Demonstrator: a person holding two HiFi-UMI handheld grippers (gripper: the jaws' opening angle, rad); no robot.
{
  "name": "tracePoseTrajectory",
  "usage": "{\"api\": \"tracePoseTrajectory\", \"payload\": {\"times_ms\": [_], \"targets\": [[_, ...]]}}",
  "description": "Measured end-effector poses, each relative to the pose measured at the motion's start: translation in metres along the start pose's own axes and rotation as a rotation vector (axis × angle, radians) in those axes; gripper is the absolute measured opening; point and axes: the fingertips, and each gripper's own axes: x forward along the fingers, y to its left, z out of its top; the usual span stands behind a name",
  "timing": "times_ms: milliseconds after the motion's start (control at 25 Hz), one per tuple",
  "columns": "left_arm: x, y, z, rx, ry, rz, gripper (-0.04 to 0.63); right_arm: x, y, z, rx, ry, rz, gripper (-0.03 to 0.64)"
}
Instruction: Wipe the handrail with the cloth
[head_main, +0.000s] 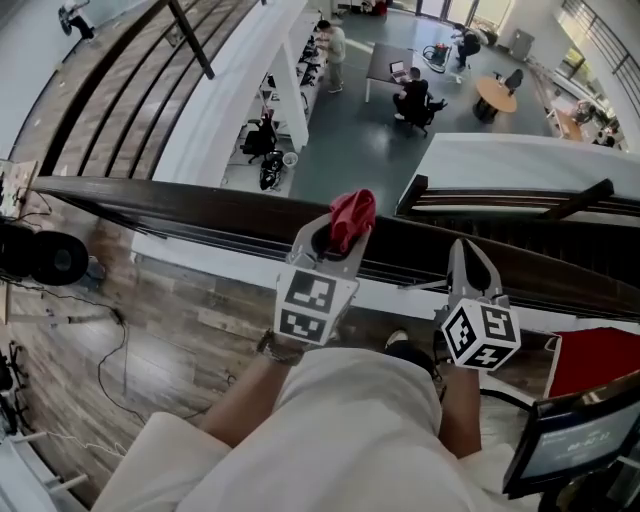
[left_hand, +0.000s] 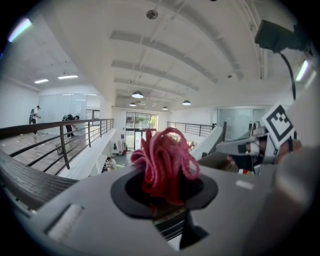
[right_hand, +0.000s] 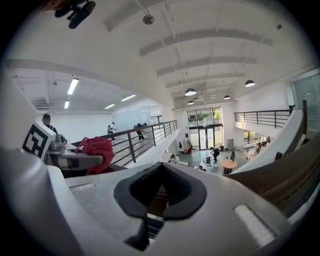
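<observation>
A dark wooden handrail (head_main: 200, 215) runs across the head view from left to right, above an open atrium. My left gripper (head_main: 336, 238) is shut on a bunched red cloth (head_main: 352, 215), which sits just over the rail's near edge. In the left gripper view the cloth (left_hand: 165, 162) bulges out from between the jaws of the left gripper (left_hand: 165, 189). My right gripper (head_main: 468, 262) hovers over the rail a little to the right, shut and empty. The right gripper view shows the right gripper (right_hand: 161, 187) with the rail (right_hand: 287, 175) at right and the cloth (right_hand: 97, 150) at left.
Beyond the rail is a drop to a lower floor with desks and people (head_main: 412, 95). Black round objects (head_main: 45, 255) and cables lie on the wooden floor at left. At right are a red sheet (head_main: 600, 360) and a screen (head_main: 580, 440). A second railing (left_hand: 65, 140) crosses the far gallery.
</observation>
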Motion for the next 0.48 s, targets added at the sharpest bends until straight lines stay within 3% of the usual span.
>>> {"api": "tracePoseTrajectory", "payload": {"times_ms": [480], "targets": [[0.0063, 0.0002, 0.0021, 0.018, 0.064, 0.053, 0.126, -0.0002, -0.003, -0.0051, -0.016, 0.047, 0.097, 0.003]]}}
